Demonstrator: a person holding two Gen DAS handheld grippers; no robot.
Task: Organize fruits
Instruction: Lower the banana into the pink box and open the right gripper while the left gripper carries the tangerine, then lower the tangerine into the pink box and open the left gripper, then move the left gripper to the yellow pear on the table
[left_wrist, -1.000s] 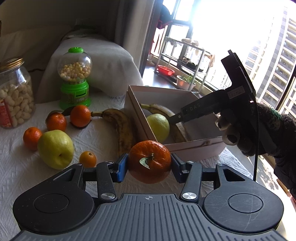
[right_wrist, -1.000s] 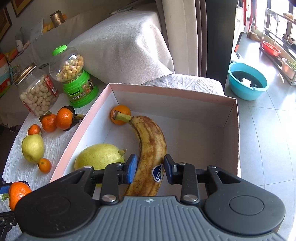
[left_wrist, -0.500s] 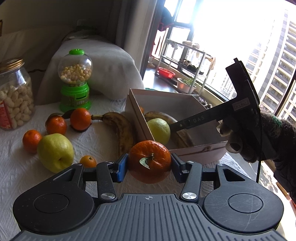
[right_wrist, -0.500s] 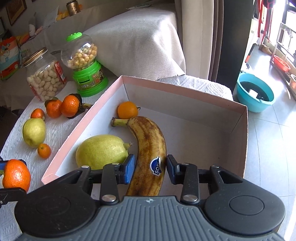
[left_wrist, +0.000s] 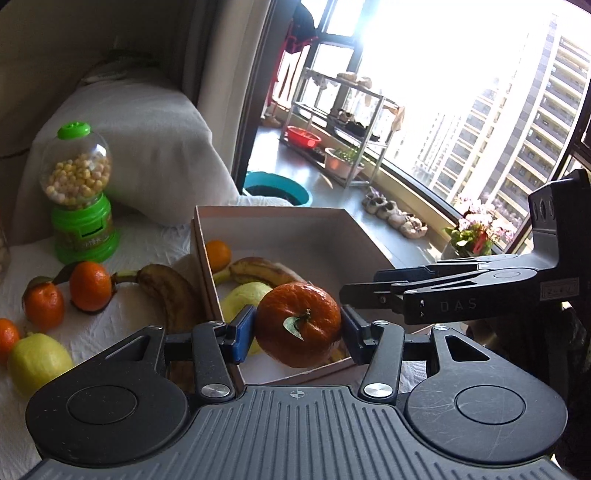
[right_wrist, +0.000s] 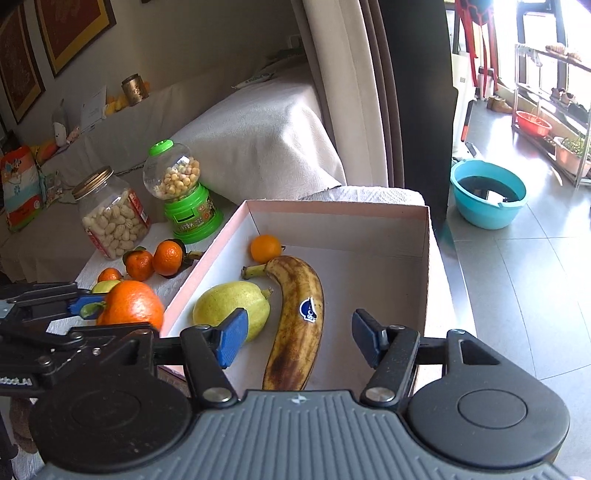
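My left gripper (left_wrist: 297, 334) is shut on a large orange (left_wrist: 297, 325) and holds it above the near left corner of the pink-rimmed box (left_wrist: 280, 212). The orange also shows in the right wrist view (right_wrist: 131, 304). My right gripper (right_wrist: 295, 336) is open and empty above the box (right_wrist: 332, 205). In the box lie a spotted banana (right_wrist: 297, 317), a yellow-green pear (right_wrist: 232, 308) and a small orange (right_wrist: 265, 248). On the cloth left of the box lie another banana (left_wrist: 170, 291), two oranges (left_wrist: 89, 285), a pear (left_wrist: 38, 363) and smaller oranges.
A green candy dispenser (right_wrist: 184, 195) and a jar of nuts (right_wrist: 110, 218) stand behind the loose fruit. A cloth-covered armchair (right_wrist: 258, 136) is behind the table. A teal basin (right_wrist: 487, 199) sits on the floor to the right, past the table edge.
My right gripper has opened, let go of the banana in the box and drawn back up. My left gripper has carried the orange rightward to the box's near corner.
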